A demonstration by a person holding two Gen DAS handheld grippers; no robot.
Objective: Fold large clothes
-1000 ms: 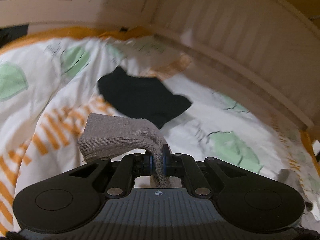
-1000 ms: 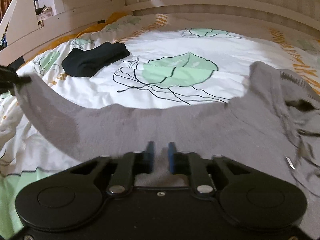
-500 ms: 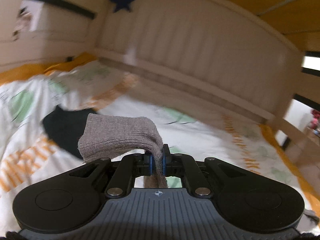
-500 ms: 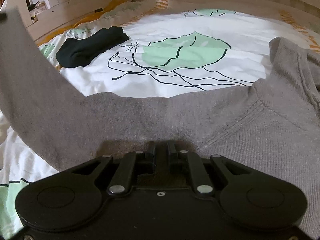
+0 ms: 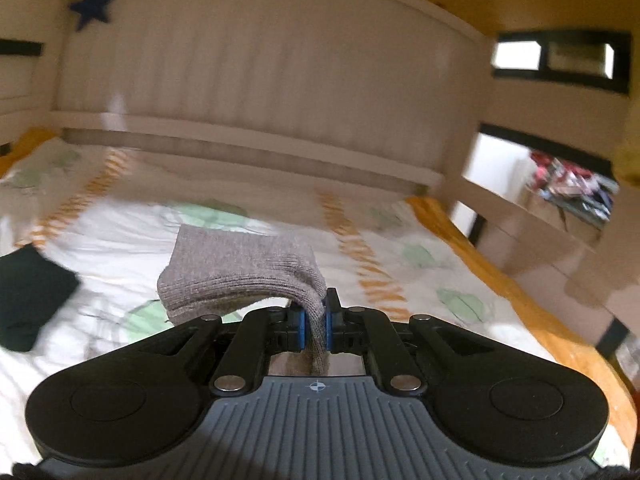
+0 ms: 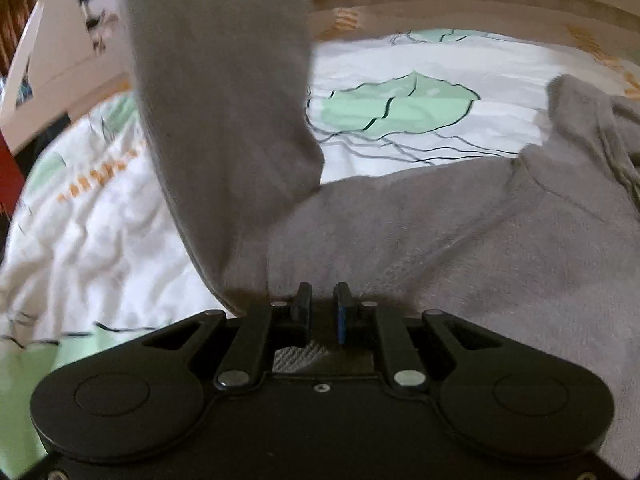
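A grey knitted sweater lies spread on the bed. My left gripper is shut on the ribbed cuff of its sleeve, and the cuff flops over to the left of the jaws. In the right wrist view that sleeve rises steeply off the bed, up past the top of the frame. My right gripper rests low on the sweater near the sleeve's root. Its jaws are opening, with a narrow gap between them. Fabric lies under the tips, but none shows pinched between the pads.
The bed has a white sheet printed with green leaves and orange stripes. A folded black garment lies at the left. A pale slatted headboard closes the far side, and an orange mattress edge runs along the right.
My left gripper has swung right and upward with the cuff, so the black garment slid to the left edge. The sleeve has risen from lying flat to standing up. The right jaws are slightly wider.
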